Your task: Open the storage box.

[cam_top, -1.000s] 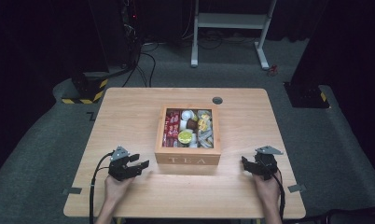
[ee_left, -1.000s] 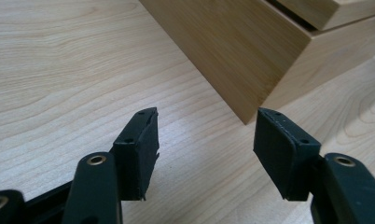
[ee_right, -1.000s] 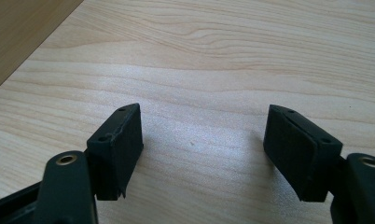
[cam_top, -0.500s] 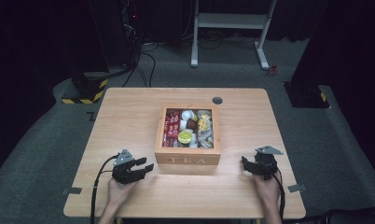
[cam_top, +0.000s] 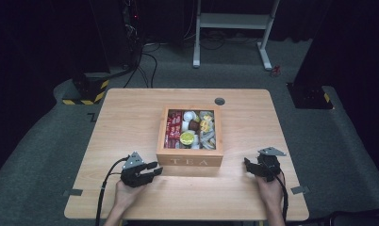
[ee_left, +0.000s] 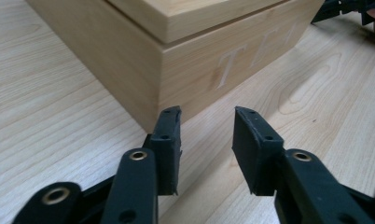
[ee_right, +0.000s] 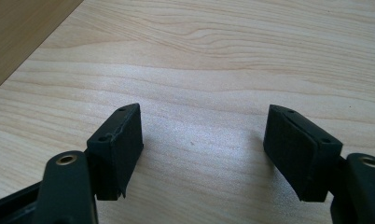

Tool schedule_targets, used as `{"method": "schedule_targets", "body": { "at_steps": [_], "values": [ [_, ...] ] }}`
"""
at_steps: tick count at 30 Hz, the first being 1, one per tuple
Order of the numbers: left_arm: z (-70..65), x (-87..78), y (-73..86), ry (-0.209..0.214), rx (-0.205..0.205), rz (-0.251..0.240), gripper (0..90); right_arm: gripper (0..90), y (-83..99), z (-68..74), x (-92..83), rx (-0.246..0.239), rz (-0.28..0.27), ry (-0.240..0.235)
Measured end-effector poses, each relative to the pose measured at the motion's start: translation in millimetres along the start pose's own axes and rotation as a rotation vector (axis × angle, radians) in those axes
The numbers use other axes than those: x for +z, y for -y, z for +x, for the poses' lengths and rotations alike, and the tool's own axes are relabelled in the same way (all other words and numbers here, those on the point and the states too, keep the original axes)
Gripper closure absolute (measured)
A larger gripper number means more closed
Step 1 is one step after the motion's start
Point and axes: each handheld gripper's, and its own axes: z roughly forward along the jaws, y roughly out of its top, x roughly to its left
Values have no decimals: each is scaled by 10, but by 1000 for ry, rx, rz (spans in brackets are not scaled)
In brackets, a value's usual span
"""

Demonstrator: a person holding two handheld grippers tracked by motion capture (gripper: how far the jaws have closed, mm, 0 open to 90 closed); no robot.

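The left gripper [cam_top: 151,168] is the nearer tool, its jaws half-wide with nothing between them after just closing in, aimed at the near left corner of the wooden tea box [cam_top: 190,161] just ahead. The right gripper [cam_top: 248,165] rests farther off the box's right end, jaws wide and empty. The box sits mid-table [cam_top: 131,108], its lettered long front facing the person.

A white metal stand [cam_top: 234,23] and dark cabinets [cam_top: 145,19] (cables trailing) flank the grey floor [cam_top: 37,141].

Tea box [cam_top: 190,160] contents too small to identify; lettering [ee_left: 251,53] cut off
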Motion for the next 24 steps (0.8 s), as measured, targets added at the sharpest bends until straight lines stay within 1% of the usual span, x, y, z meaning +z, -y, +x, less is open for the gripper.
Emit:
{"method": "schedule_targets", "body": {
  "at_steps": [5,6,9,10,12,13,14,16,18,21,22,23,24],
  "values": [
    [-57,79,-51,8,19,19,682,283,0,0,0,0,0,0],
    [-72,94,-63,9,29,24,695,283,0,0,0,0,0,0],
    [-113,140,-90,14,44,27,707,283,0,0,0,0,0,0],
    [-124,154,-95,13,46,21,713,283,0,-1,0,-1,0,0],
    [-137,181,-102,19,33,4,728,277,0,-1,2,-4,0,-2],
    [-134,194,-107,22,36,-1,732,277,0,0,2,-6,0,-3],
    [-143,211,-111,23,26,-6,739,277,0,1,1,-7,0,-5],
    [-153,251,-130,19,28,-7,756,277,0,1,1,-7,0,-5],
    [-163,264,-136,16,23,-11,761,277,0,1,1,-7,0,-5],
    [-172,290,-155,13,29,-15,787,277,0,1,1,-7,0,-5],
    [-174,299,-158,10,29,-20,798,276,0,1,1,-7,0,-6],
    [-173,306,-160,-1,39,-20,810,276,0,3,1,-11,0,-8],
    [-177,317,-160,-6,37,-22,819,276,0,7,0,-13,2,-10]
  ]
}}
